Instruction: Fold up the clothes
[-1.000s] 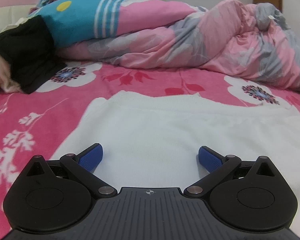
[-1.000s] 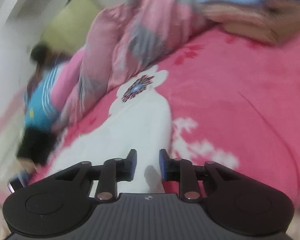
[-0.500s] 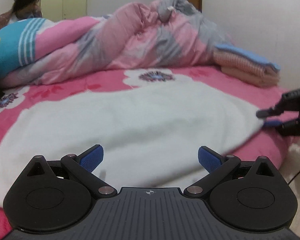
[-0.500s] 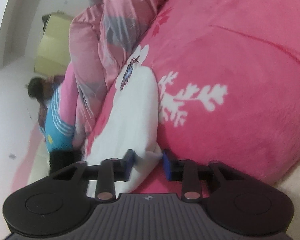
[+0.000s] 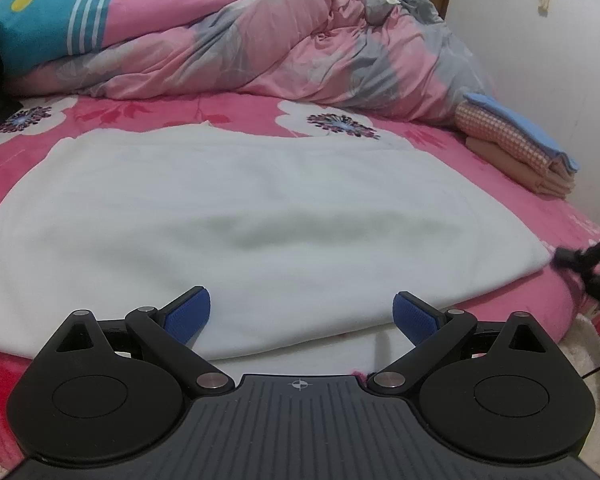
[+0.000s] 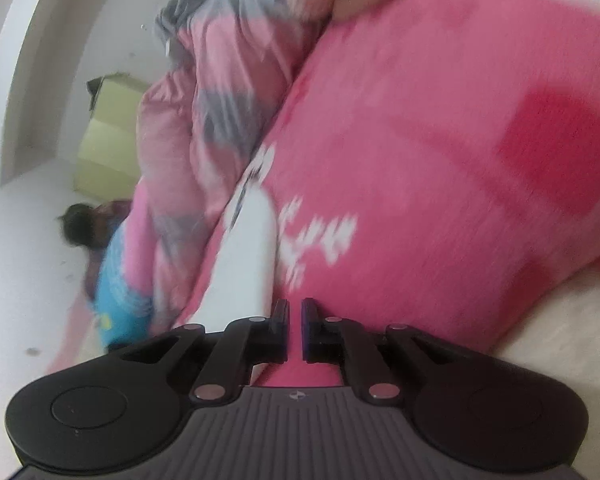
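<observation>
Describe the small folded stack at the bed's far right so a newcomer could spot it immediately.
On the pink floral bedspread, follow the crumpled pink-and-grey comforter to its right end by the wall. There lies the folded stack: peach and checked layers under a blue top one, the only neatly folded thing beside the spread-out white garment.

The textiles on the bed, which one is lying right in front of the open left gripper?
The white fleece garment, spread flat on the pink floral bedspread. The pink and grey quilt is bunched behind it, and the folded checked stack sits far right.
</observation>
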`<action>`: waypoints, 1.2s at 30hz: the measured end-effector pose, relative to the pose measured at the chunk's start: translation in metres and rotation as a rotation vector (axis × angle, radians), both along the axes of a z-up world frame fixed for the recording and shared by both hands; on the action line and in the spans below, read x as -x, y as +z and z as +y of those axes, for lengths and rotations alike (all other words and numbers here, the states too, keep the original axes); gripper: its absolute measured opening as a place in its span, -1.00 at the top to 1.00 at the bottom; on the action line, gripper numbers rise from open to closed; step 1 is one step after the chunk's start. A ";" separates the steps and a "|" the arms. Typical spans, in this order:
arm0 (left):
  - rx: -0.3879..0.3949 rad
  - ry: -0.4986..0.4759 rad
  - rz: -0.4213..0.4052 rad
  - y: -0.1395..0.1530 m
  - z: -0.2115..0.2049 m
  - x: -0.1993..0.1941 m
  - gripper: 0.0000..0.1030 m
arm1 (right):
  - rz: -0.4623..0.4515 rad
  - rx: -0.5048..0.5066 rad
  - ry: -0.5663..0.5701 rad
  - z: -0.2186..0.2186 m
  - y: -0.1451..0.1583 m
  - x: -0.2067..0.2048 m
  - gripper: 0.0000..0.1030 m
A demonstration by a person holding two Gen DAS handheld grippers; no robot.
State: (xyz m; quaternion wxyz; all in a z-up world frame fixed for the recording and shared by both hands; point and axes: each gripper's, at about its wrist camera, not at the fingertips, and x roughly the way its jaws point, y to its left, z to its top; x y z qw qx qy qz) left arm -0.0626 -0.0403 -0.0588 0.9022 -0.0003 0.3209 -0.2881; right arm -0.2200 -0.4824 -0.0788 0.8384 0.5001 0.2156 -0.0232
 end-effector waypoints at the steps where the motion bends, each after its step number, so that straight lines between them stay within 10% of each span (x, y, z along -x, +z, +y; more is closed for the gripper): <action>1: -0.004 -0.002 -0.003 0.000 0.000 0.000 -0.93 | -0.017 0.038 0.001 0.003 0.008 0.000 0.91; 8: -0.024 0.003 -0.008 0.000 -0.002 0.000 -0.93 | -0.086 0.170 0.251 0.062 0.016 -0.067 0.91; 15: -0.019 0.000 -0.014 -0.003 0.004 0.000 -0.93 | 0.026 0.616 0.276 0.093 0.024 -0.045 1.00; 27: -0.030 0.014 -0.015 -0.003 0.002 0.000 -0.94 | -0.113 0.775 0.385 0.145 0.056 -0.058 1.00; 36: -0.008 -0.002 -0.011 -0.005 0.006 -0.002 -0.98 | -0.008 0.576 0.322 0.113 0.019 -0.057 1.00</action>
